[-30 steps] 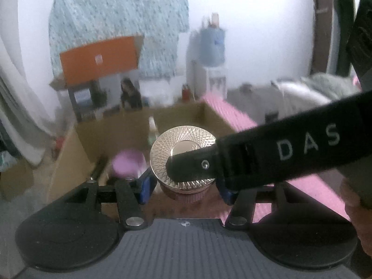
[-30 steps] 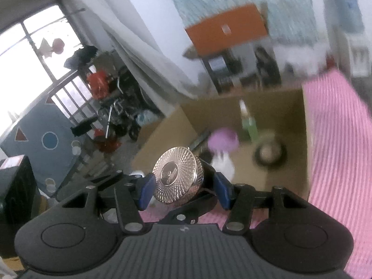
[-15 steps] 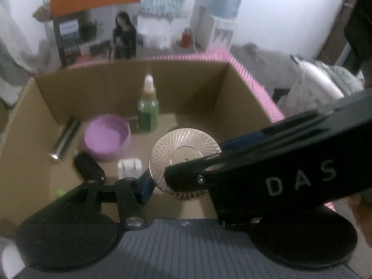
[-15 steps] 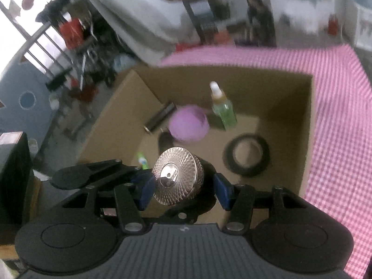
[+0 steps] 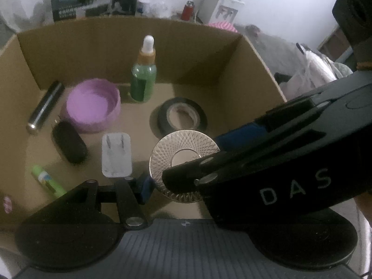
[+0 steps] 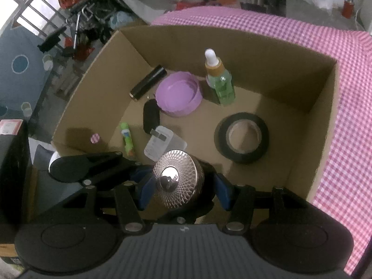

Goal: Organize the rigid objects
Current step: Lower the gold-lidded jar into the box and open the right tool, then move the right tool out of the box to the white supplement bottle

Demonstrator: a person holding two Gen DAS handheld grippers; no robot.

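Jar point(image 6: 177, 181) with a gold lid, held over the near part of the box point(image 6: 323, 121).
The box stands on a pink checked cloth point(image 6: 348, 93) and holds a tape roll point(image 6: 241, 137), purple bowl point(image 6: 177, 97) and green bottle point(image 6: 220, 81). The right hand-held gripper point(image 6: 183, 187) grips the jar's sides; the left hand-held gripper point(image 5: 148, 187) is beside it, its right finger hidden, so I cannot tell its opening.
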